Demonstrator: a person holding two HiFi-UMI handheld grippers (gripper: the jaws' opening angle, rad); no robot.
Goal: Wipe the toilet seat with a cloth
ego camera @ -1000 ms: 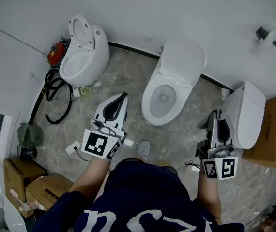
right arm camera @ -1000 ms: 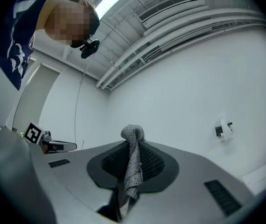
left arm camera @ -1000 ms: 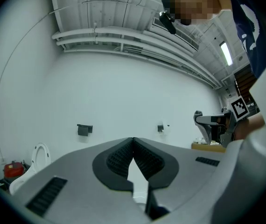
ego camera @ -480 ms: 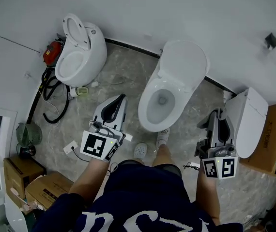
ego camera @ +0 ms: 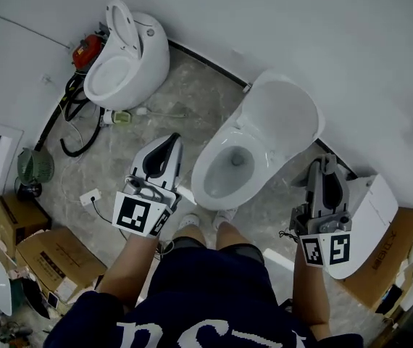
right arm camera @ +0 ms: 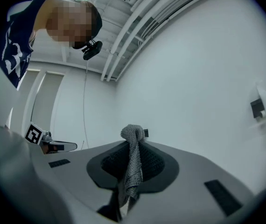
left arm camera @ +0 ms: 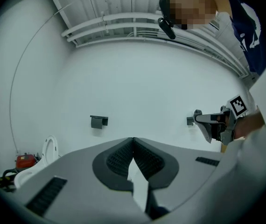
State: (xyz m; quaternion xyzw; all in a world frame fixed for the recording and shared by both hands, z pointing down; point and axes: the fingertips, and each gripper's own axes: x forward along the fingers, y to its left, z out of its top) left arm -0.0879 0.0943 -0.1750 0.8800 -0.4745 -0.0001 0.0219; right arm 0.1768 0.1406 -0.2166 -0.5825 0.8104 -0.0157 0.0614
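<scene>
Right tool (right arm camera: 133,141) pinches grey cloth (right arm camera: 133,164); left tool (left arm camera: 133,140) closed.

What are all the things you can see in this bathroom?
Toilets: three, white, along the wall; left and middle lids up, right lid down.
Hose: one, black, looped on the floor by the left toilet.
Red device: one, behind the left toilet.
Fan: one, green, far left on the floor.
Cardboard boxes: three, brown, two lower left, one far right.
Cloth: one, grey, pinched in the right gripper.
Shoes: two, white, at the middle toilet's front.
Left gripper: grey, jaw tips together, left of the middle toilet.
Right gripper: grey, shut on the cloth, near the right toilet.
</scene>
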